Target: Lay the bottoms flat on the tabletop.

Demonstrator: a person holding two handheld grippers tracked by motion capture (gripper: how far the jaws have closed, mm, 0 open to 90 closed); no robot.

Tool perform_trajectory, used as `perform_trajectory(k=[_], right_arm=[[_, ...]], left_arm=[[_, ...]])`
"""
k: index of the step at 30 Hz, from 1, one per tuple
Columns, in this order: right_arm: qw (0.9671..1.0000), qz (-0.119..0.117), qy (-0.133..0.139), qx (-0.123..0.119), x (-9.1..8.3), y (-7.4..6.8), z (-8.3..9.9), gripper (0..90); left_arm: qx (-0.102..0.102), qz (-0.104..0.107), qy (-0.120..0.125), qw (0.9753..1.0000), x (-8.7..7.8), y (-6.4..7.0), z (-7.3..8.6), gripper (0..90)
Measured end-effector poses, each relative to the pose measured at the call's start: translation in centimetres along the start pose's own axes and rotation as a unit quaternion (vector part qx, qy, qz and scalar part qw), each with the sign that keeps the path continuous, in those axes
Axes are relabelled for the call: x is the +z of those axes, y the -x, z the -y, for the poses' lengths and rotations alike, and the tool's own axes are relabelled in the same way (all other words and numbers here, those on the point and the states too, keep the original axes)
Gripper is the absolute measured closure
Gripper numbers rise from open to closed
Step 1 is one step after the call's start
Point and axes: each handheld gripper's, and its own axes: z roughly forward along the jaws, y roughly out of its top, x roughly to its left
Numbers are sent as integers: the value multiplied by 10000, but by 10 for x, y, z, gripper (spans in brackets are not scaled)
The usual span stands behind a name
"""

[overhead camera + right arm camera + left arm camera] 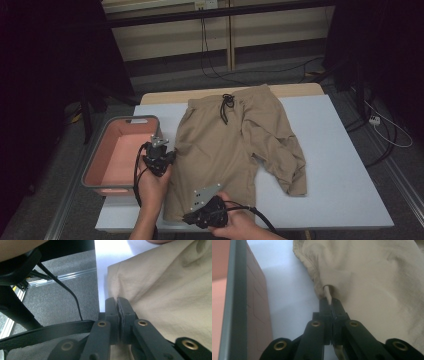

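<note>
A pair of tan shorts (pixel 227 145) lies flat on the pale table (pixel 340 165), with its black drawstring (pixel 226 106) at the far end. My left gripper (pixel 167 150) is at the shorts' left edge. In the left gripper view that gripper (pixel 331 302) is shut on a fold of the shorts' side seam (pixel 322 287). My right gripper (pixel 186 218) sits at the near hem of the left leg, by the table's front edge. In the right gripper view the right gripper (pixel 117 302) is shut on the shorts' hem (pixel 150 290).
A pink bin with a grey rim (pixel 120 120) stands just left of the table, close to my left hand; its wall (pixel 237 302) is right beside the left gripper. The right leg of the shorts (pixel 287 160) is bunched. Cables cross the floor (pixel 215 70) beyond the table.
</note>
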Motion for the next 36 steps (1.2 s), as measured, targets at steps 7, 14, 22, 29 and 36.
perform_trajectory(k=[7, 14, 22, 29, 36], right_arm=[[9995, 301, 76, 13, -24, 5, -1, 571], [9937, 1093, -38, 232, -72, 36, 16, 428], [9785, 1939, -87, 701, -129, 69, 55, 413], [9615, 2482, -313, 1139, -168, 88, 87, 394], [9506, 2781, -318, 1340, -185, 95, 95, 464]], left_arm=[[-185, 248, 233, 9992, -4, -2, 1, 585], [-18, 594, 213, 9980, 1, 6, -1, 299], [110, 931, 214, 9954, 2, 18, -5, 195], [161, 972, 112, 9951, 5, 21, -3, 182], [309, 999, 105, 9945, 5, 23, -4, 177]])
